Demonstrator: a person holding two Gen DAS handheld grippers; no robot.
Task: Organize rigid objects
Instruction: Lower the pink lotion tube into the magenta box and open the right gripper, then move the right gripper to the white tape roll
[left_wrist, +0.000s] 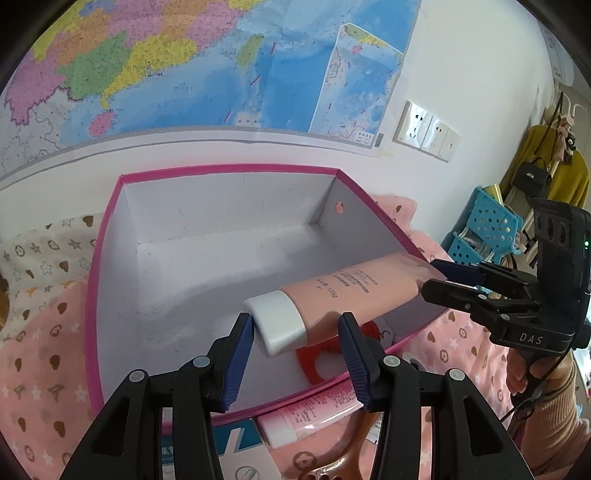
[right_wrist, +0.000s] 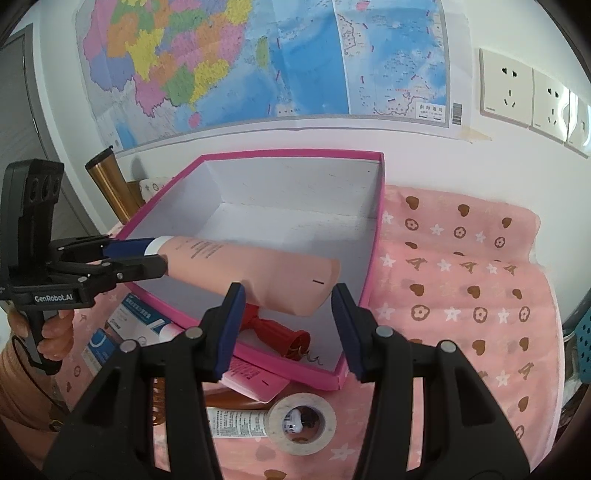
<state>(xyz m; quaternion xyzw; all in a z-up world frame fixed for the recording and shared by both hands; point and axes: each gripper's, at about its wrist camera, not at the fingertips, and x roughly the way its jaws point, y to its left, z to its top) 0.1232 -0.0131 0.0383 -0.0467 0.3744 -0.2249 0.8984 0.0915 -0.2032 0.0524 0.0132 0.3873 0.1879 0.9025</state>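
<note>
over the pink box (left_wrist: 110, 236), i hold a peach tube (left_wrist: 347, 291) level between both tools, above a red corkscrew (right_wrist: 275, 330) on its floor. my left gripper (right_wrist: 162, 254) looks clamped at the capped end; my right gripper (left_wrist: 430, 275) seems pinched on the crimped tail, though each looks spread in its own view. two grips likely steady it for lowering.

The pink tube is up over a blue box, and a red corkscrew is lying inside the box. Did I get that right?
Not quite: the box is not blue. Its rim and outer walls are bright pink and its inside is white, as the right wrist view shows. The rest holds: the pink tube is up over it, and a red corkscrew lies inside.
</note>
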